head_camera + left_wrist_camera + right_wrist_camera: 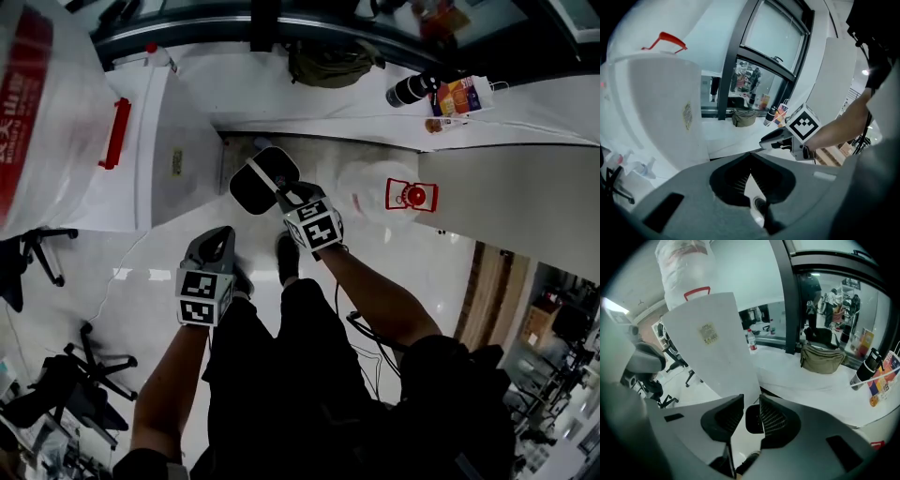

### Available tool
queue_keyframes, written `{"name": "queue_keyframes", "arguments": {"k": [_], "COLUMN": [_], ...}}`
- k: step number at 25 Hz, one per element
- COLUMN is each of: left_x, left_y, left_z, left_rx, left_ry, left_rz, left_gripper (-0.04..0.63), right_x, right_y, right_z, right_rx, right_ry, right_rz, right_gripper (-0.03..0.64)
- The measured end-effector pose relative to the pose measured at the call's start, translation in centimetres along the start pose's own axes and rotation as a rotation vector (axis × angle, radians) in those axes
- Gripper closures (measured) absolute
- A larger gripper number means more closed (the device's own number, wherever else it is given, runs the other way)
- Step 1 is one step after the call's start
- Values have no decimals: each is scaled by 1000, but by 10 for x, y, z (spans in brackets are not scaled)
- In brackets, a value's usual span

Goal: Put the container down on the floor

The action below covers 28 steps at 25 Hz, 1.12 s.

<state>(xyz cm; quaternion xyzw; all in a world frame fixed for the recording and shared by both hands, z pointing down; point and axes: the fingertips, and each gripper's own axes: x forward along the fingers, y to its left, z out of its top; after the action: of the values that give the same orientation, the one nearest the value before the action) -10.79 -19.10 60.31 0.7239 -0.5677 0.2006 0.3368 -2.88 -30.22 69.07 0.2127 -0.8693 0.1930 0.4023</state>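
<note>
Container (264,180) is sitting on the floor (122,253), upper middle. Right hand-held gripper (281,199) is hanging half open and empty above it; left hand-held gripper (225,236) is empty, jaws together. A shoe (286,258) could be kicking it over.

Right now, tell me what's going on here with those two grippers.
A person stands on a pale floor with a gripper in each hand. The right gripper hangs just above a dark, white-rimmed container that appears to sit on the floor. Its jaws are apart and clamp nothing, so the container looks set down. The left gripper is by the person's leg, jaws together and empty. A clear jug with a red label stands nearby.
</note>
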Motion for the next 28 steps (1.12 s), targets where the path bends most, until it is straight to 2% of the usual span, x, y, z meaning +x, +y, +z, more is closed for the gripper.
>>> {"name": "queue_keyframes", "arguments": {"k": [10, 15, 19, 24, 28], "left_x": [-53, -81, -106, -135, -156], "left_y": [-24, -37, -43, -60, -71], "left_z": [29, 45, 59, 91, 127], "left_rx": [1, 13, 28, 130, 168], "left_ry": [-68, -109, -140, -231, -314], "left_rz": [-8, -8, -5, -6, -19], "left_gripper": [588, 588, 588, 588, 588], "right_x": [-91, -139, -173, -209, -231], "right_y": [35, 48, 60, 74, 83], "right_z": [60, 86, 110, 133, 149], "right_rx": [16, 20, 12, -6, -17], "right_ry": [-117, -148, -222, -291, -329], "right_rz": [-7, -15, -12, 3, 25], "right_gripper": [580, 591, 598, 601, 603]}}
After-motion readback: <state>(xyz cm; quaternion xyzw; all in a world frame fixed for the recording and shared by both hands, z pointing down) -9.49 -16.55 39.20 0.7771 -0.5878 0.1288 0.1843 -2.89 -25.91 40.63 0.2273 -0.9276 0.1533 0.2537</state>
